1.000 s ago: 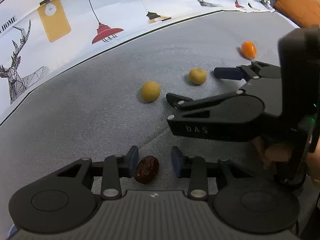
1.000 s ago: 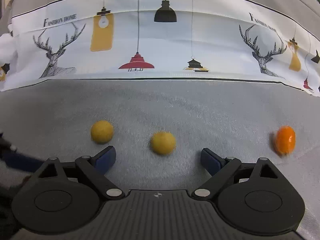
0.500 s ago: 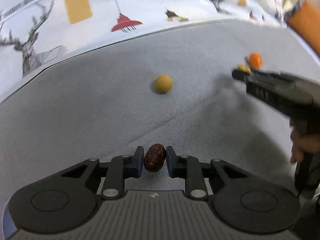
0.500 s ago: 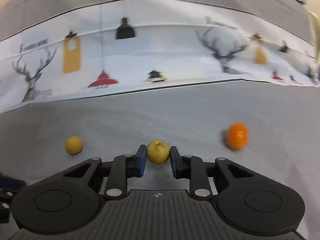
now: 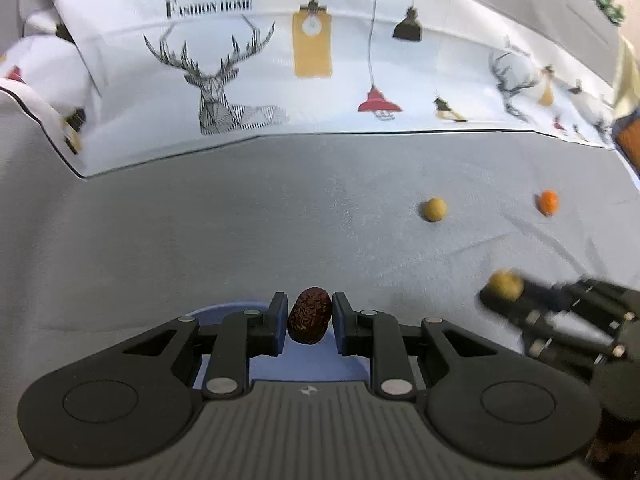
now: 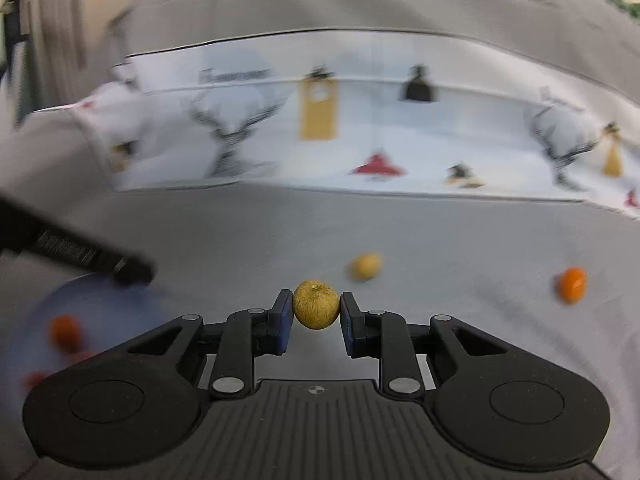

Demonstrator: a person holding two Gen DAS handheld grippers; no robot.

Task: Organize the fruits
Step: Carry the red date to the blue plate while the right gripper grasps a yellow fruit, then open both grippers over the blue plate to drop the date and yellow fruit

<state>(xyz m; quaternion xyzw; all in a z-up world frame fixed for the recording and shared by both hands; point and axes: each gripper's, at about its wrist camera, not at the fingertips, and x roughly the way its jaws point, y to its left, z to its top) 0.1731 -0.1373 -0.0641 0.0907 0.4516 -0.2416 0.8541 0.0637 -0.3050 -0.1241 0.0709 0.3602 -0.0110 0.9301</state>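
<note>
The left gripper (image 5: 309, 322) pinches a wrinkled dark red date (image 5: 309, 315) between its 2 blue pads, and the date hangs over the rim of a pale blue plate (image 5: 224, 309) that shows just below and behind the fingers. The right gripper (image 6: 313, 312) clamps a round yellow fruit (image 6: 316, 304) between its pads, lifted clear of the grey cloth (image 6: 440, 232). In the left wrist view that same fruit appears blurred at the tip of the right gripper, low on the right.

On the cloth farther back lie 2 loose fruits, well apart from each other: another yellow fruit (image 5: 434, 209) and a small orange fruit (image 5: 547, 202). In the right wrist view the blue plate sits at lower left, blurred, with an orange fruit (image 6: 64, 330) on it and some red pieces near the edge that are too smeared to name. A white printed fabric with deer and lamps (image 5: 320, 72) runs along the back.
</note>
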